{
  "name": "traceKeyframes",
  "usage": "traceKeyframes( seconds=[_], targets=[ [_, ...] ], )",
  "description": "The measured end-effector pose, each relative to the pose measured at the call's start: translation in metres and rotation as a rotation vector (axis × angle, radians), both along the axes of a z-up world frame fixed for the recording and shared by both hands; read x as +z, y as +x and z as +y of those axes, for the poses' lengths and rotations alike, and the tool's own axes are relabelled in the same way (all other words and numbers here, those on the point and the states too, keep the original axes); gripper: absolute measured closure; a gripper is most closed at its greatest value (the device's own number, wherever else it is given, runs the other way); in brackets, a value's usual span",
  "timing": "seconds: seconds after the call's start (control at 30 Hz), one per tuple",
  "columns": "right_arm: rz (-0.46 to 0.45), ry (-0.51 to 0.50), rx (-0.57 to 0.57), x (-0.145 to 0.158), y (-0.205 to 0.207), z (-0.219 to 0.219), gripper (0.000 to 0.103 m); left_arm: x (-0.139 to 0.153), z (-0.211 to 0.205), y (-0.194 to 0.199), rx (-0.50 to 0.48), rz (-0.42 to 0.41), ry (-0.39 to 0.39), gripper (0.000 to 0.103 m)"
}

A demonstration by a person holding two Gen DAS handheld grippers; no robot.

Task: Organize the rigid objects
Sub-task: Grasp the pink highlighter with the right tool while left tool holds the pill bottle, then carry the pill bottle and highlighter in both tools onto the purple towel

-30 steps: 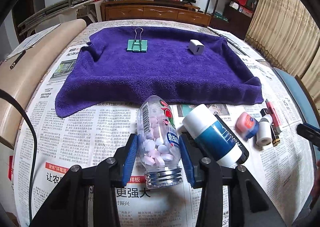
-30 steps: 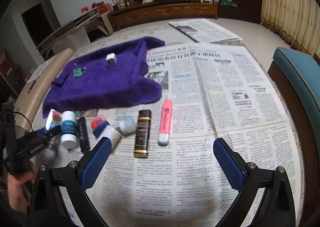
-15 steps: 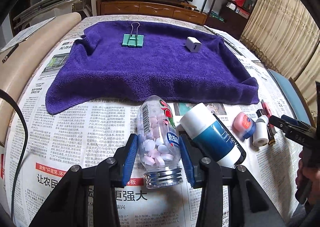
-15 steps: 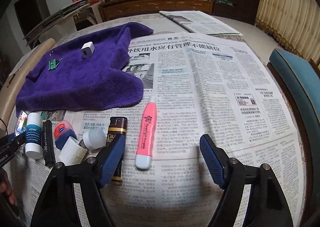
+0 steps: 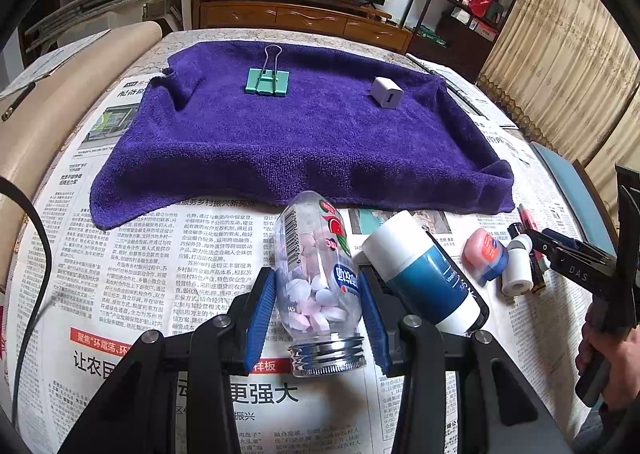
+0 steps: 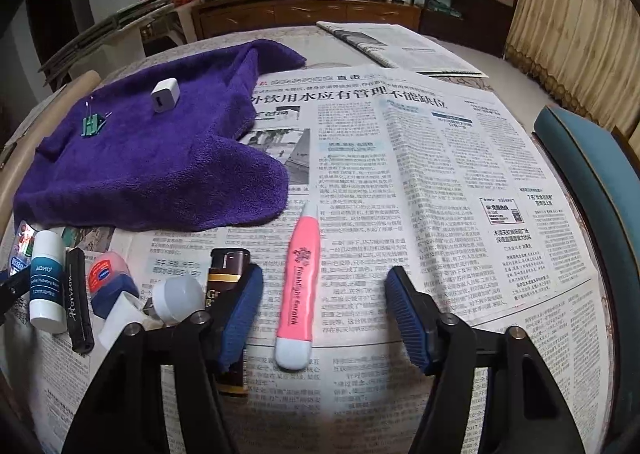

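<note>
My left gripper (image 5: 318,316) is shut on a clear bottle of pink and white tablets (image 5: 320,286), holding it just above the newspaper, cap end toward me. A white and teal tube (image 5: 424,274) lies right beside it. My right gripper (image 6: 322,318) is open, its jaws on either side of a pink pen (image 6: 300,294) lying on the newspaper. A purple towel (image 5: 296,134) lies beyond, with a green binder clip (image 5: 267,80) and a white charger cube (image 5: 386,93) on it.
Left of the pink pen lie a brown lighter (image 6: 226,278), a white cap (image 6: 178,298), a red and blue tin (image 6: 108,274), a black stick (image 6: 78,298) and the white and teal tube (image 6: 48,278). A teal chair (image 6: 592,174) stands at the right.
My right gripper has moved forward and down onto the pink pen and its jaws have narrowed around it. The left gripper keeps its hold on the tablet bottle, which has lifted slightly.
</note>
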State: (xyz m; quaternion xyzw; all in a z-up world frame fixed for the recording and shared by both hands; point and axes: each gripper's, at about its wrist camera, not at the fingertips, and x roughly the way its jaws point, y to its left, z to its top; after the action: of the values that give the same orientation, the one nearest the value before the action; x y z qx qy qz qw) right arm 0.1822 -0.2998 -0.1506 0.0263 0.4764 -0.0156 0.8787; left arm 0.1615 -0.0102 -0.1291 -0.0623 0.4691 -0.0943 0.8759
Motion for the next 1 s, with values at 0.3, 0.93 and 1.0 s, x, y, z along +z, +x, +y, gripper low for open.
traceKeyframes(
  seconds=[0.3, 0.93, 1.0],
  targets=[
    [-0.012, -0.009, 0.073, 0.003, -0.003, 0.017, 0.087, 0.003, 0.004, -0.004, 0.01, 0.005, -0.003, 0.063],
    [-0.028, 0.086, 0.039, 0.036, -0.003, 0.008, 0.087, 0.05, 0.034, 0.01, 0.046, -0.052, -0.007, 0.063],
    [-0.035, 0.1, 0.05, 0.045, 0.0, 0.014, 0.087, 0.056, 0.038, 0.017, 0.048, -0.057, -0.012, 0.063]
  ],
)
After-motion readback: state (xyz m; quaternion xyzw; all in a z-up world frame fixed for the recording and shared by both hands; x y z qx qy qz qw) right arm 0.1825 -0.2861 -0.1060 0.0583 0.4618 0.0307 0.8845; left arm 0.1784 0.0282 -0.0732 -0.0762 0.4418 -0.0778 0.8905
